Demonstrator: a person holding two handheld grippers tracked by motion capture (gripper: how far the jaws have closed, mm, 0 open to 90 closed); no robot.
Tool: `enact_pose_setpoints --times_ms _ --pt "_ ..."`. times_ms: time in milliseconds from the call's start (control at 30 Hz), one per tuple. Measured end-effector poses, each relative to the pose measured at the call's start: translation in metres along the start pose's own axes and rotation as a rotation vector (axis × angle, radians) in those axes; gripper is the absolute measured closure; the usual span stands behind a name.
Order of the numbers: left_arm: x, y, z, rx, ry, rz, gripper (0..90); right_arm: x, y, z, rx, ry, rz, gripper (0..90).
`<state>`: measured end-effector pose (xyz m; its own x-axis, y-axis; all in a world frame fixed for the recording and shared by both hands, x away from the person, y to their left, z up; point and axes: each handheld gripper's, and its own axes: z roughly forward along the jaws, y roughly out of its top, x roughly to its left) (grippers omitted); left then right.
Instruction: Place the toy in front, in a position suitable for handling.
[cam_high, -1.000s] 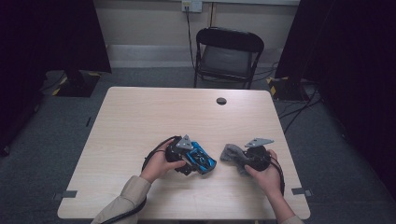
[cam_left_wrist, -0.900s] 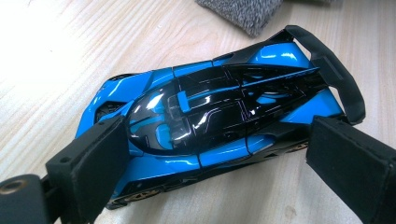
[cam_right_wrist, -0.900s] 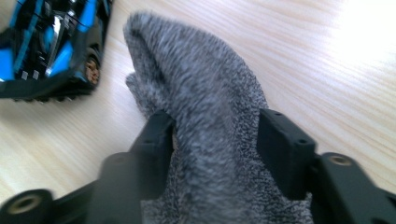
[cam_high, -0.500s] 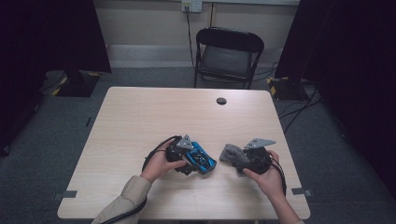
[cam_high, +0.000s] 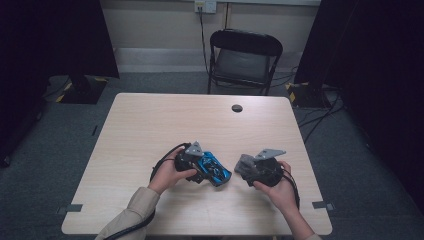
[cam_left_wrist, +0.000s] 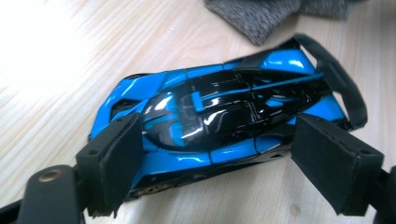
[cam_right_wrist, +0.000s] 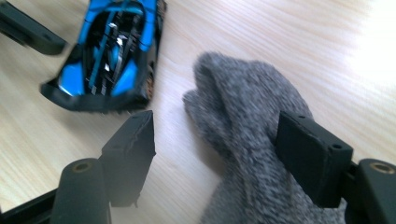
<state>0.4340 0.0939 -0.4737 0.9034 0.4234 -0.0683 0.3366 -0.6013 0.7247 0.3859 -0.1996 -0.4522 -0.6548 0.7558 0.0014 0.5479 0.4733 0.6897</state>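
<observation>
Here, left tool (cam_left_wrist: 219, 163) closing around blue toy car (cam_left_wrist: 219, 112), seemingly unpressed, right tool (cam_right_wrist: 215, 158) released, straddling grey cloth (cam_right_wrist: 243, 140).

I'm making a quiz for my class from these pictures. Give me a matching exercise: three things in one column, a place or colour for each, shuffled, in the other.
Things:
1. toy car
2. cloth
3. chair

Descriptions:
A. grey and fuzzy
B. behind the table's far edge
C. blue and black, between the left hand-held gripper's jaws

Pairs: 1-C, 2-A, 3-B
</observation>
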Motion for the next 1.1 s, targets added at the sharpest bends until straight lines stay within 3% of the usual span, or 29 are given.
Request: enact_pose_setpoints --times_ms 167,233,300,367,433,533,667,767,867,967,1067,1100 --pt "0.01 -0.001 -0.005 0.011 -0.008 0.013 16.0 -0.009 -0.01 0.003 0.026 -0.014 0.014 28.4" --pt "0.014 -0.002 -0.005 0.004 -0.013 -0.009 15.7 -0.011 -0.014 0.007 0.041 -0.021 0.017 31.0" --pt "0.015 -0.003 -0.002 0.008 -0.014 -0.017 15.9 -0.013 -0.018 0.011 0.059 -0.027 0.015 36.7" --pt "0.014 -0.003 -0.001 0.004 -0.019 0.001 15.5 -0.014 -0.021 0.012 0.052 -0.047 -0.003 47.6" --pt "0.013 -0.003 0.0 -0.004 -0.032 -0.008 15.6 -0.016 -0.021 0.01 0.048 -0.062 -0.006 62.3" --pt "0.015 -0.003 -0.001 -0.007 -0.023 -0.007 16.1 -0.018 -0.021 0.008 0.059 -0.06 -0.003 73.2" --pt "0.017 -0.002 -0.007 -0.03 -0.01 -0.016 16.2 -0.016 -0.018 0.003 0.042 -0.056 -0.001 77.5" --pt "0.021 0.001 -0.015 -0.053 0.016 -0.022 16.2 -0.012 -0.013 -0.006 -0.008 -0.011 0.012 77.7" --pt "0.026 0.004 -0.017 -0.047 0.039 -0.041 16.0 0.0 -0.003 -0.015 -0.022 0.032 -0.027 77.5" --pt "0.027 0.007 -0.015 -0.036 0.044 -0.027 16.1 0.007 0.001 -0.015 -0.01 -0.007 -0.047 77.3" --pt "0.029 0.007 -0.012 -0.045 0.04 -0.037 16.3 -0.004 -0.003 -0.009 0.009 -0.057 -0.038 77.1" --pt "0.031 0.006 -0.01 -0.045 0.033 -0.033 16.3 -0.009 -0.006 -0.007 0.008 -0.054 -0.019 77.1"
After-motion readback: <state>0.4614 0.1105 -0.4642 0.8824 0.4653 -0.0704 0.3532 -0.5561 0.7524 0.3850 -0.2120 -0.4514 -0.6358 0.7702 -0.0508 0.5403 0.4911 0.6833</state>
